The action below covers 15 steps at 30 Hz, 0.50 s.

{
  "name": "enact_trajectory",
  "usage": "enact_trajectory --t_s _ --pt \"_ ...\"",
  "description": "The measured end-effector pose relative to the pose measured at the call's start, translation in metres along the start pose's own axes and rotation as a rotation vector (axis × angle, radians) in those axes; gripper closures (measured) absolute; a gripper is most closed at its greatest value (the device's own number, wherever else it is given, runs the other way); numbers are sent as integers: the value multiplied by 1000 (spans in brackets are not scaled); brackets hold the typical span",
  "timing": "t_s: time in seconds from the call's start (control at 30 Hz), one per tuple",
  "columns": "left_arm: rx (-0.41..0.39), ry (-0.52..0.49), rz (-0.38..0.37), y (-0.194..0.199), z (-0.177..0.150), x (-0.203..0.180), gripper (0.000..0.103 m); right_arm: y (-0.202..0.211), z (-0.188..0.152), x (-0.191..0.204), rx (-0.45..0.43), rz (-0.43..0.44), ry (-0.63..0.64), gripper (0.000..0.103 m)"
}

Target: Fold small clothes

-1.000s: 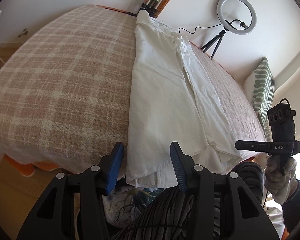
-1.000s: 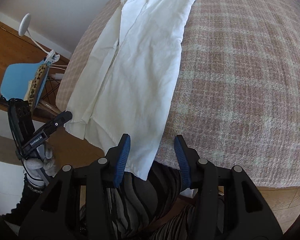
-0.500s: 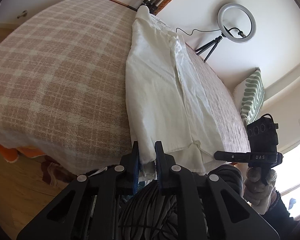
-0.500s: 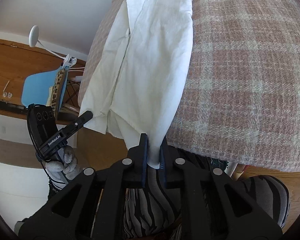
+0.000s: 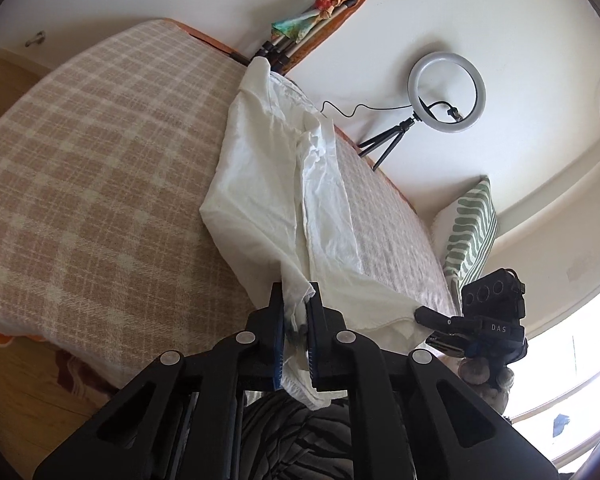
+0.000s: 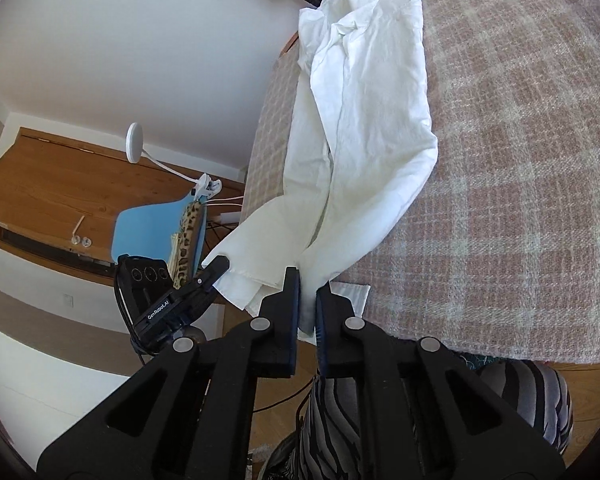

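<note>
surface: bed, plaid blanket (image 5: pixel 100 184) | on it: white shirt (image 5: pixel 260 184), striped pillow (image 5: pixel 470 232)

Two close wrist views, shared shirt (image 5: pixel 268 184)

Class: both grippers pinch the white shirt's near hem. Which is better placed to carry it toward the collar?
Neither: left gripper and right gripper each clamp a corner of the shirt; likely both move together.

The white shirt (image 5: pixel 260 184) is thin, creased cloth; the plaid blanket (image 5: pixel 92 200) looks coarse and woven; the floor (image 5: pixel 16 400) is smooth wood.
</note>
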<state>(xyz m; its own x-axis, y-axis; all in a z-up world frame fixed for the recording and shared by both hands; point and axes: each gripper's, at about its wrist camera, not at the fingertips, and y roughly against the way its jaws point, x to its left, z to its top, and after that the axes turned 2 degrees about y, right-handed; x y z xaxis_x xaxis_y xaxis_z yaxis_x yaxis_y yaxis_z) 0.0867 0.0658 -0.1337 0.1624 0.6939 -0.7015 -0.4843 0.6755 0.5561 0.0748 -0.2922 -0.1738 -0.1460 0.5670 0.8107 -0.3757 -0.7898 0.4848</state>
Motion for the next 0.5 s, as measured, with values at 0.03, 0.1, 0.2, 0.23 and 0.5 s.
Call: enact_trajectory --t_s 0.03,0.1,0.2,0.23,0.5 --pt "-7 -7 2 1 5 -2 96 1 6 2 -12 4 4 95" --pt "-19 -22 6 -1 19 -7 96 4 18 4 -41 13 4 95" --pt "-35 -49 27 -7 40 -15 96 -1 40 11 -80 14 0 95" --pt "-41 -50 36 -11 48 -16 96 -2 48 11 -89 11 -5 95" --pt "-38 -49 106 -59 102 -16 96 -11 112 -9 -131 -38 -47 95"
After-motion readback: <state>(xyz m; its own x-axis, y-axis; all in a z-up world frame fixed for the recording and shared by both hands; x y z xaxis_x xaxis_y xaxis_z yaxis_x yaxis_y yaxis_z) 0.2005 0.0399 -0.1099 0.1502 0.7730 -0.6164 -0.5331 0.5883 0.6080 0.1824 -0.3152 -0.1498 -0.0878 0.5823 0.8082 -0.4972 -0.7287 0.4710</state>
